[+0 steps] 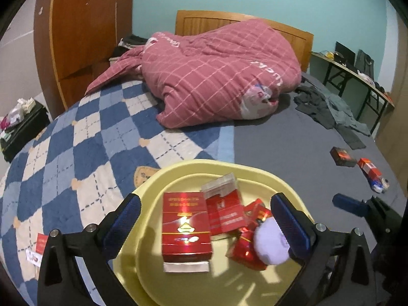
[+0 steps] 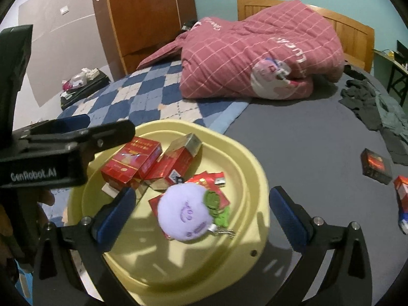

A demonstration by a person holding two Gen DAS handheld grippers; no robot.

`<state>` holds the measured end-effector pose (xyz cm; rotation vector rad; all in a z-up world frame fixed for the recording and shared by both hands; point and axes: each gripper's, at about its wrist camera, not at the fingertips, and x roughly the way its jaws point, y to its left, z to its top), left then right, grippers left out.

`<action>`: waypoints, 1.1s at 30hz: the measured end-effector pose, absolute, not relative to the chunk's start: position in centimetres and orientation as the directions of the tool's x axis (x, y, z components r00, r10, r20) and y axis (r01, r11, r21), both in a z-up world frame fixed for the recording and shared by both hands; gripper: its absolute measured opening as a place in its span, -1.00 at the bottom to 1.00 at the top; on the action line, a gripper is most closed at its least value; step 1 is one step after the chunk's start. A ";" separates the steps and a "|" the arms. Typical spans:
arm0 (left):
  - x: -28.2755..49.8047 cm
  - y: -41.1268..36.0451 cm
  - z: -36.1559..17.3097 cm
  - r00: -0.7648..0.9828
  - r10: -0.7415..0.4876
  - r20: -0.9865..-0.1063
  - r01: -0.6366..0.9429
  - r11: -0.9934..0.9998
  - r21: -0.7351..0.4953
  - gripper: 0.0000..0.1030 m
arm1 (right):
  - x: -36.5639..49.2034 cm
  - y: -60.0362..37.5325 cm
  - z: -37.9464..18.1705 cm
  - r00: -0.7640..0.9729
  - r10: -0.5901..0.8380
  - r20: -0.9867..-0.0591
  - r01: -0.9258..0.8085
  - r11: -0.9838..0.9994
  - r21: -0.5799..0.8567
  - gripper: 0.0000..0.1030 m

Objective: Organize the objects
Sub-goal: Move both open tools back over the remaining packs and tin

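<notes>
A yellow basin (image 1: pixel 178 170) (image 2: pixel 244 163) sits on the bed. In it lie several red cigarette packs (image 1: pixel 186 227) (image 2: pixel 132 163) and a lilac plush keychain (image 1: pixel 270 242) (image 2: pixel 185 213). My left gripper (image 1: pixel 205 219) is open above the basin, and nothing is between its fingers. My right gripper (image 2: pixel 201 209) is open over the basin's near side, the plush lying below it. The left gripper's body (image 2: pixel 51 158) shows in the right wrist view at left. A black-and-red box (image 1: pixel 343 156) (image 2: pixel 376 165) and a red-and-white pack (image 1: pixel 369 169) (image 2: pixel 403 191) lie on the grey sheet at right.
A pink checked quilt (image 1: pixel 216 76) (image 2: pixel 255 51) is heaped at the bed's head. Dark clothes (image 1: pixel 331 109) (image 2: pixel 377 109) lie at right. A blue-and-white checked blanket (image 1: pixel 76 140) covers the left half. A wardrobe (image 1: pixel 84 25) and a side table (image 1: pixel 357 76) stand beyond.
</notes>
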<state>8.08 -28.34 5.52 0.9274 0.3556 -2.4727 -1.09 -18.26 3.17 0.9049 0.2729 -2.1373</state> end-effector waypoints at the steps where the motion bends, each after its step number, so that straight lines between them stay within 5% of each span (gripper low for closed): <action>1: 8.0 -27.9 5.7 -0.661 -0.339 -0.670 0.511 -0.857 -0.071 0.99 | -1.2 -17.9 3.4 -0.443 -0.583 -0.681 0.732 -0.674 0.101 1.00; 26: -4.7 -3.5 4.2 -0.731 -0.022 -0.682 0.157 -0.978 -0.136 0.99 | -5.7 13.7 5.3 -0.665 -0.304 -0.682 0.365 -0.929 0.059 1.00; 33: -5.3 -1.6 4.0 -0.762 0.034 -0.647 0.053 -0.992 -0.114 0.99 | -7.6 20.1 4.4 -0.754 -0.265 -0.601 0.292 -0.955 0.054 1.00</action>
